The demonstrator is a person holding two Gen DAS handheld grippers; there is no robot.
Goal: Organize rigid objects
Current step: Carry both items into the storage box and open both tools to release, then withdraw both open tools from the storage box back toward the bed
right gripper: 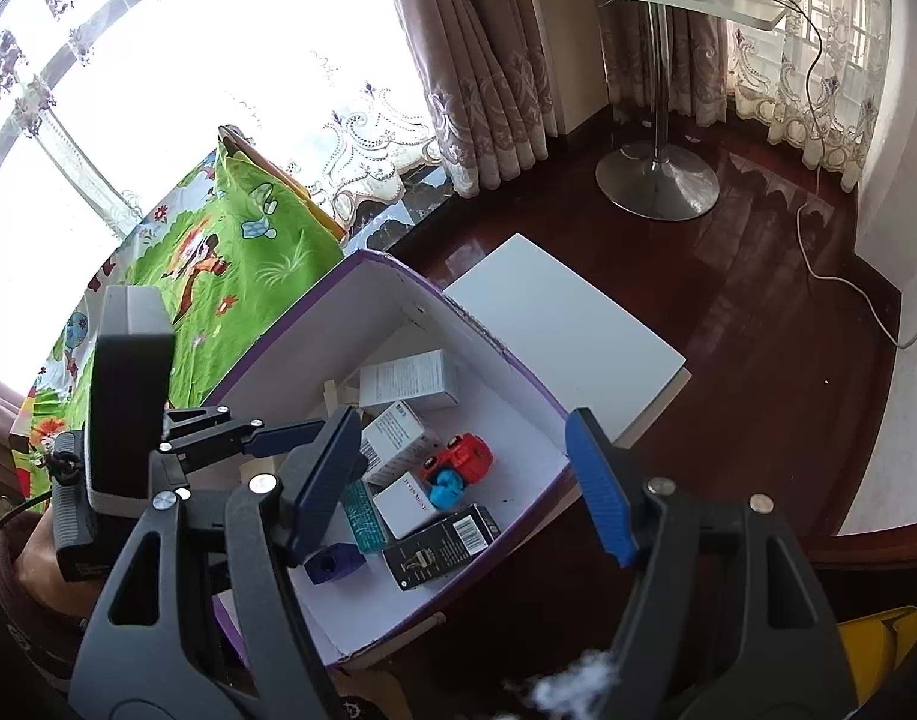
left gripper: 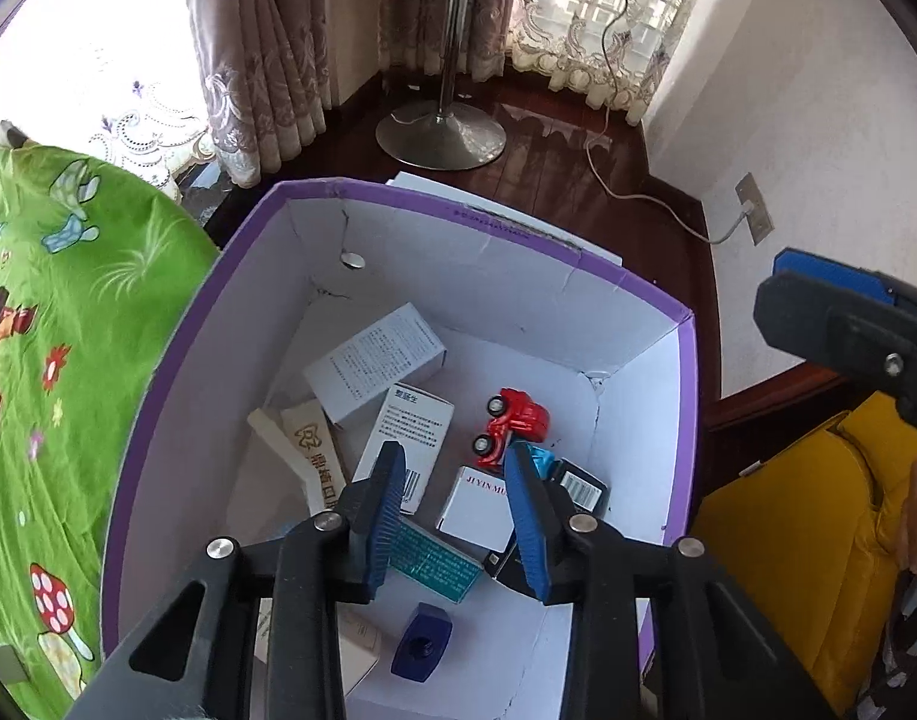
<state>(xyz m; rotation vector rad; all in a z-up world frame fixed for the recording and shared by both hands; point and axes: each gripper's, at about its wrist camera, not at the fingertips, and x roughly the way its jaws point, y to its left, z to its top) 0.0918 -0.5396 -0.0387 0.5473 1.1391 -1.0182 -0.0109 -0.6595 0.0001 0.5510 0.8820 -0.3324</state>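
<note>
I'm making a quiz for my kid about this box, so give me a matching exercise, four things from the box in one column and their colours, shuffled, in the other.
Things:
1. toy car
2. sharpener
3. barcode carton
4. box rim

Colours:
A. black
B. purple
C. red
D. dark blue

Pairs: 1-C, 2-D, 3-A, 4-B
</note>
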